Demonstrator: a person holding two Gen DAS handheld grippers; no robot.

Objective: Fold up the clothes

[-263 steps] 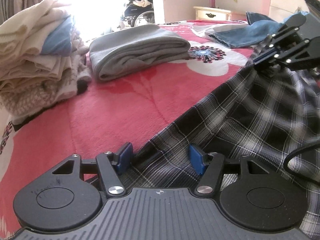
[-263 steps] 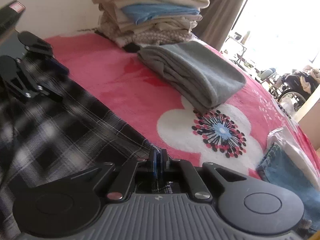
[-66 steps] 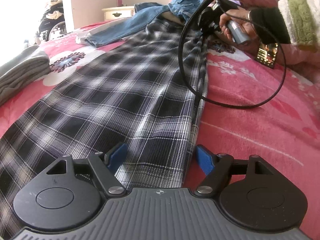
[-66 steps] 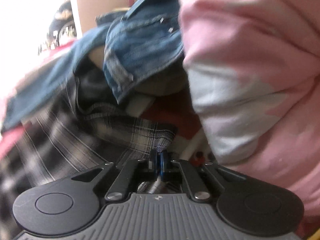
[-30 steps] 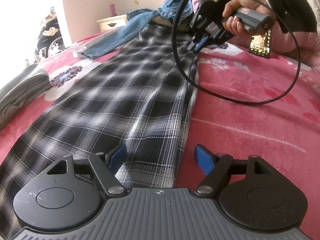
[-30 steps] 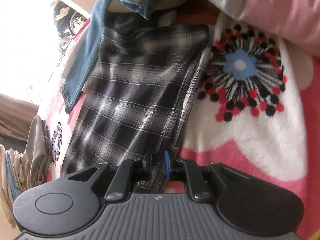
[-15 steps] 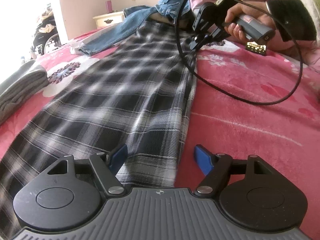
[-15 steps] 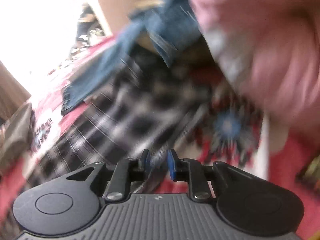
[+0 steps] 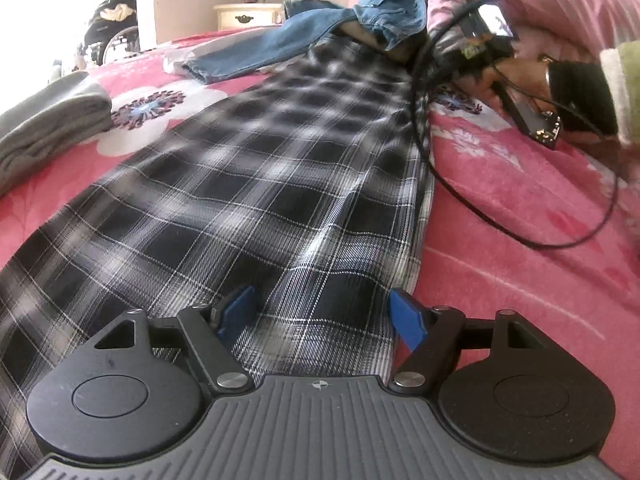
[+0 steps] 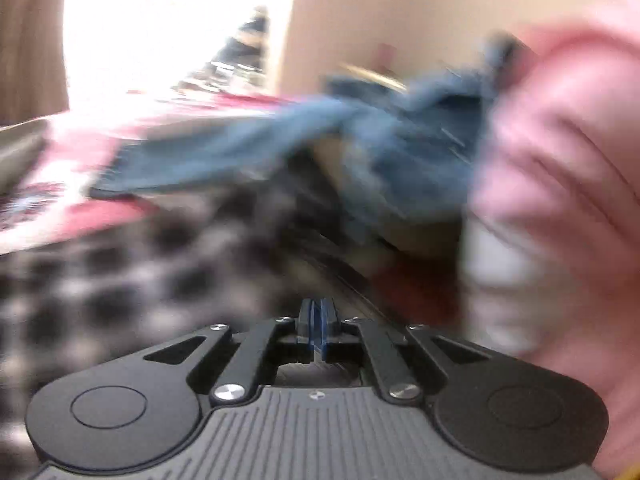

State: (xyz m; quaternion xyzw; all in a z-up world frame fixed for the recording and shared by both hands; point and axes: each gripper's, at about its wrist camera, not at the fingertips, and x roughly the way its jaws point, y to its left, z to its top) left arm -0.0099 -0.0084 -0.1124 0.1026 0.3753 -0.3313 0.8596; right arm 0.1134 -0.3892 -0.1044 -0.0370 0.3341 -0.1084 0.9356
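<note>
Plaid garment (image 9: 280,184) lies flat on the bed (image 9: 520,248), stretched long from my left claw (image 9: 322,314) away toward 12 o'clock, where its far end runs under the jeans (image 9: 304,40). Its long axis runs almost straight along my left claw's line of sight. That claw sits at the near end with its blue pads spread wide, and the cloth's right edge strip lies between them, unpinched. The garment's right border runs from about 1 o'clock near the pads up toward 12.

My right claw (image 10: 318,330) is at the far end, at about 1 o'clock in the left view, where my hand (image 9: 516,80) holds it. Its pads are pressed together. The right view is heavily blurred, so I cannot tell whether any cloth is caught between them; plaid fills that view from 9 to 11 o'clock, jeans at 12.

So each claw has one end of the long axis: left nearer the near end, right nearer the far end. A lengthwise fold would turn on that. A folded grey piece (image 9: 48,120) rests at 10 o'clock, well apart.
</note>
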